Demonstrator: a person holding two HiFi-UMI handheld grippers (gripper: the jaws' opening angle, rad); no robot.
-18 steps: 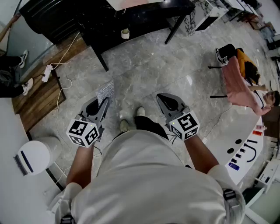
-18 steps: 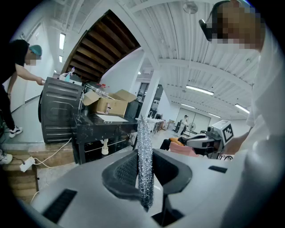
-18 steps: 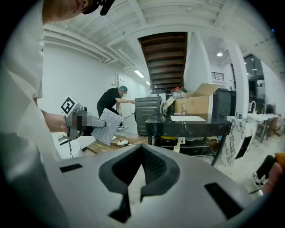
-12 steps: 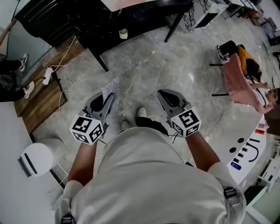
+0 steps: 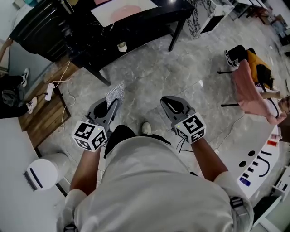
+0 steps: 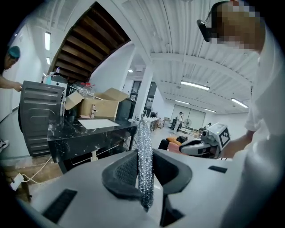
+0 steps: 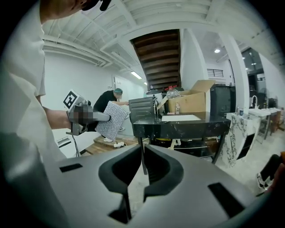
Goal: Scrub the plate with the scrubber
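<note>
My left gripper [image 5: 113, 102] is shut on a silvery mesh scrubber [image 5: 115, 92], which stands up edge-on between its jaws [image 6: 144, 164]. The right gripper view shows that scrubber [image 7: 111, 119] as a flat grey sheet held in the left gripper [image 7: 95, 116]. My right gripper [image 5: 165, 100] is shut with nothing in it [image 7: 142, 153]; it also shows in the left gripper view [image 6: 196, 146]. Both are held at waist height over the floor, short of a black marble table [image 5: 145, 20]. On the table lies a white sheet with a pinkish round shape [image 5: 124, 10]; whether it is the plate is unclear.
A small cup [image 5: 121, 46] sits on the table's lower shelf. A cardboard box [image 7: 196, 95] and a grey appliance [image 6: 38, 116] stand by the table. A power strip with cables [image 5: 48, 90] lies on the floor at left, a white bin [image 5: 41, 170] nearer. A person [image 5: 253, 86] sits at right.
The view has shifted toward the black table, which now shows more of its top. Both grippers keep their pose; the scrubber stays in the left one.
</note>
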